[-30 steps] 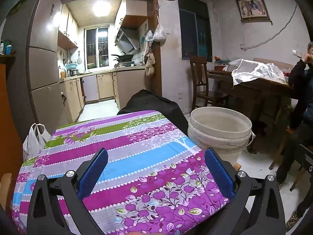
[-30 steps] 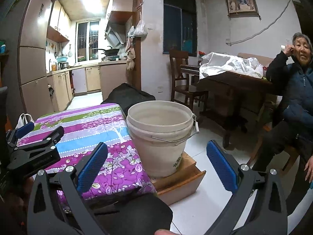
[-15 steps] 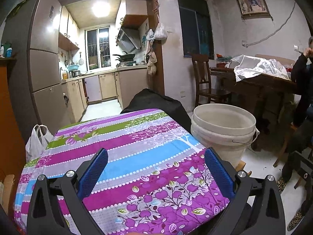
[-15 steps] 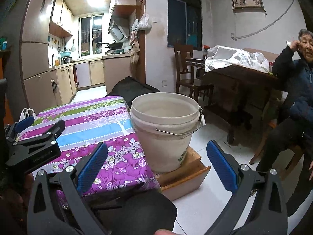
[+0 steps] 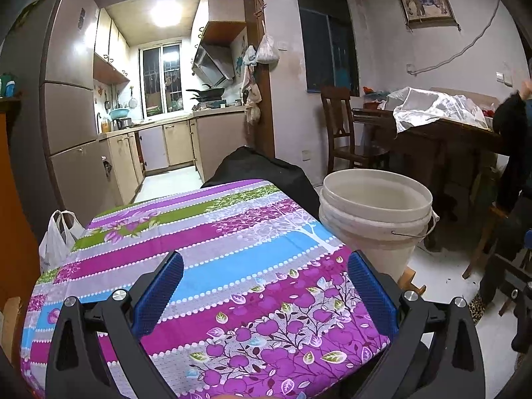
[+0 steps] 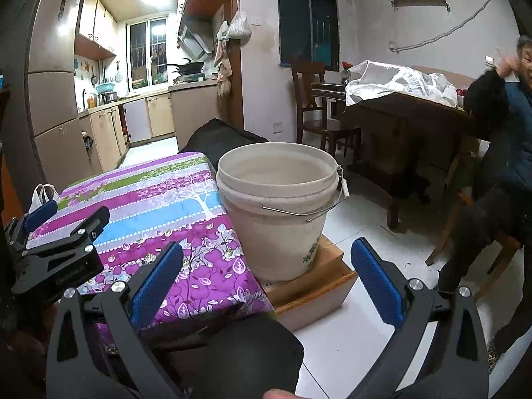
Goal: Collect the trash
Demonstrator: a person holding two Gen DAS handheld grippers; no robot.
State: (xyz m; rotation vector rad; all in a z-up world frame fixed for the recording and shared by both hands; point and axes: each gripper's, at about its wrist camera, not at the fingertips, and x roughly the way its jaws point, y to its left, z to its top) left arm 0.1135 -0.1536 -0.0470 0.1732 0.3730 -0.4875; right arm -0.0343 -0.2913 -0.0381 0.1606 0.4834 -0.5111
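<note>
A white plastic bucket (image 5: 375,219) (image 6: 277,209) with a wire handle stands on a low wooden box (image 6: 309,282) beside the table's right edge. Nothing shows inside it from here. My left gripper (image 5: 264,269) hovers open over the purple, blue and green patterned tablecloth (image 5: 199,249), nothing between its blue pads. My right gripper (image 6: 266,259) is open too, held in front of the bucket and the table's near right corner. The left gripper (image 6: 53,242) shows at the left of the right wrist view. No loose trash is visible on the cloth (image 6: 149,206).
A black bag (image 5: 262,169) lies beyond the table's far end. A white plastic bag (image 5: 58,237) sits on the floor at left. A seated person (image 6: 498,166) is at right, next to a dark wooden table (image 6: 409,123) and chair (image 6: 316,113). White floor tiles lie right of the bucket.
Both views have shifted slightly, so the bucket sits a little higher and nearer in the right wrist view. The seated person's raised hand has moved. Both grippers stay open.
</note>
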